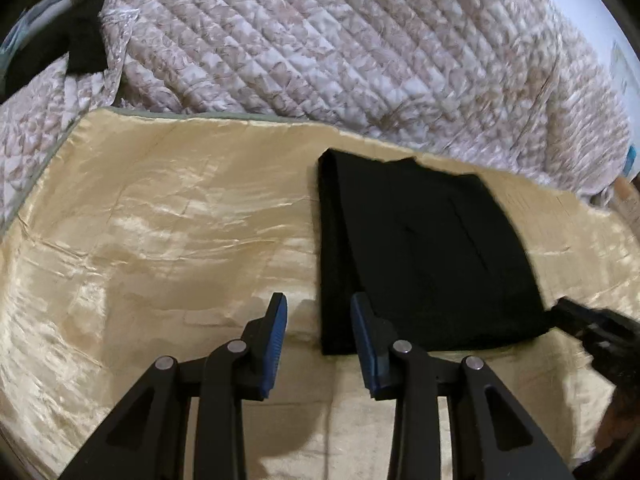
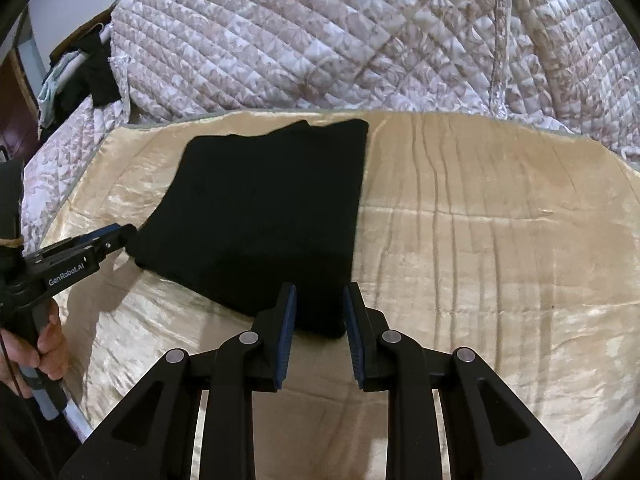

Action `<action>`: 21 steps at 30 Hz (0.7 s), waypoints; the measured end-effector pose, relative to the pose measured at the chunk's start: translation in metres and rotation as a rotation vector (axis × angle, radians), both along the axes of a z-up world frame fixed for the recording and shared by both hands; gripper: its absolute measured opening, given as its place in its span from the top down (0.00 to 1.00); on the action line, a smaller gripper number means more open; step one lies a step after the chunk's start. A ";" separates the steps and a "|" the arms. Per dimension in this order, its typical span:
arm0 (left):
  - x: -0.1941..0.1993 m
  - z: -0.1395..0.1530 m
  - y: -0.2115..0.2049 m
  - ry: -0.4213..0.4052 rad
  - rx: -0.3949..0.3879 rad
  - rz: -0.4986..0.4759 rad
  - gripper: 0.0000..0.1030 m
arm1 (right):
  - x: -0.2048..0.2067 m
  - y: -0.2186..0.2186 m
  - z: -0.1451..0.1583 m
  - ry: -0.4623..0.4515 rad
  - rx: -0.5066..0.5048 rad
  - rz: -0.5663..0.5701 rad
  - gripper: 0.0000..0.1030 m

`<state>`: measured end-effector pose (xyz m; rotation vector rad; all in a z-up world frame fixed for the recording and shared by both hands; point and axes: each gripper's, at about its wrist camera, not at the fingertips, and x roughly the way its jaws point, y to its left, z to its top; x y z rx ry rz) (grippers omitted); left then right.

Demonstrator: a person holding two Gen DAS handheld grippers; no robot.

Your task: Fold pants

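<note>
The black pants [image 1: 424, 256] lie folded into a flat rectangle on a shiny cream cloth [image 1: 160, 232]; they also show in the right wrist view [image 2: 264, 216]. My left gripper [image 1: 318, 306] is open and empty, its fingers straddling the near left corner of the pants. My right gripper [image 2: 320, 294] is open and empty at the near right corner of the pants. The left gripper also shows at the left edge of the right wrist view [image 2: 120, 236]. The right gripper shows at the right edge of the left wrist view [image 1: 568, 312].
A quilted pale floral bedspread [image 1: 320, 40] rises behind the cream cloth [image 2: 500, 220]. Dark and light clothes hang on a rail at the far left [image 2: 80, 76]. A hand [image 2: 48, 344] holds the left gripper's handle.
</note>
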<state>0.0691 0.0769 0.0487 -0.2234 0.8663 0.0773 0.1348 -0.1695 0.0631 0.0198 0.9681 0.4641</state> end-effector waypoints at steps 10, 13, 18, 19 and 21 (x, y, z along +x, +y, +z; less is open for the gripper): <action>-0.007 -0.001 0.009 -0.001 -0.099 -0.018 0.66 | -0.006 0.029 0.004 -0.051 -0.013 0.103 0.68; -0.012 0.002 0.019 -0.006 -0.173 -0.005 0.66 | -0.009 0.040 0.003 -0.070 -0.025 0.152 0.68; -0.006 -0.003 0.004 0.013 -0.232 -0.094 0.66 | -0.013 0.061 -0.002 -0.115 -0.072 0.256 0.53; -0.001 -0.006 0.000 0.025 -0.234 -0.107 0.67 | -0.012 0.064 -0.004 -0.118 -0.084 0.260 0.53; 0.008 -0.011 -0.005 0.033 -0.234 -0.121 0.67 | -0.007 0.066 -0.007 -0.109 -0.085 0.254 0.53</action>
